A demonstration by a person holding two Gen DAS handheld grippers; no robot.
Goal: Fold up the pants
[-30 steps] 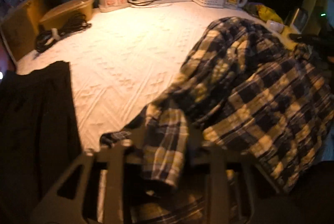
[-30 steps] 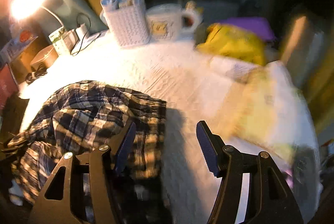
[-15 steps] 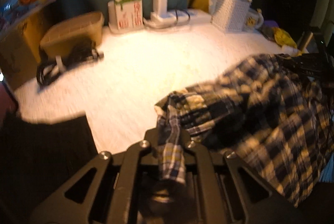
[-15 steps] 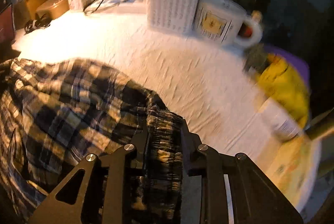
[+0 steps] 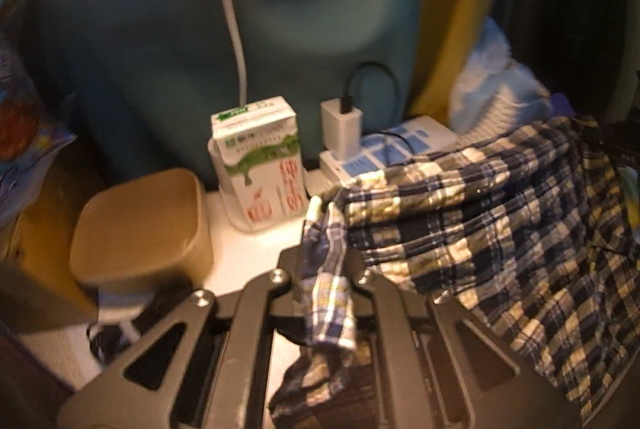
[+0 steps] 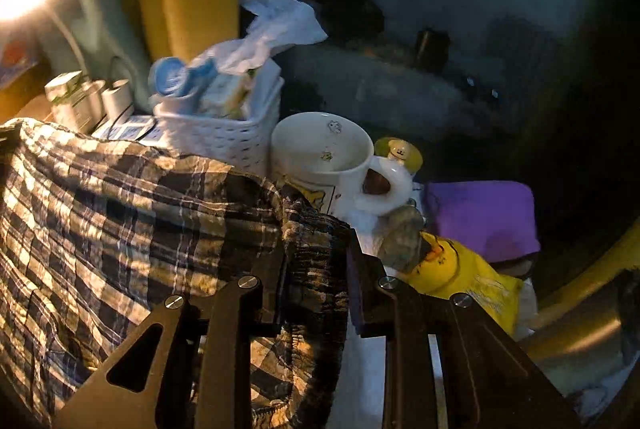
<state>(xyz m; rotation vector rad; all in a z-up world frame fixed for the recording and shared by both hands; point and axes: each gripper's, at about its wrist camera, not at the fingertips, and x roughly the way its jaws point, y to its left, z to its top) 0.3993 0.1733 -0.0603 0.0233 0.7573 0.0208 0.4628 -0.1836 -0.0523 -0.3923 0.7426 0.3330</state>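
The left gripper (image 5: 324,261) pointed downward at a slant, its fingers pinched tight on a thin edge of the plaid pants (image 5: 500,229), which hung lifted and stretched away to the right above the white tabletop (image 5: 256,253). The right gripper (image 6: 316,269) tilted down likewise, its fingers narrowed onto the gathered waistband (image 6: 316,241), the cloth spreading off to the left. Far beyond stood a milk carton (image 5: 260,165), a tan box (image 5: 140,225), a white basket (image 6: 224,137) and a mug (image 6: 320,157).
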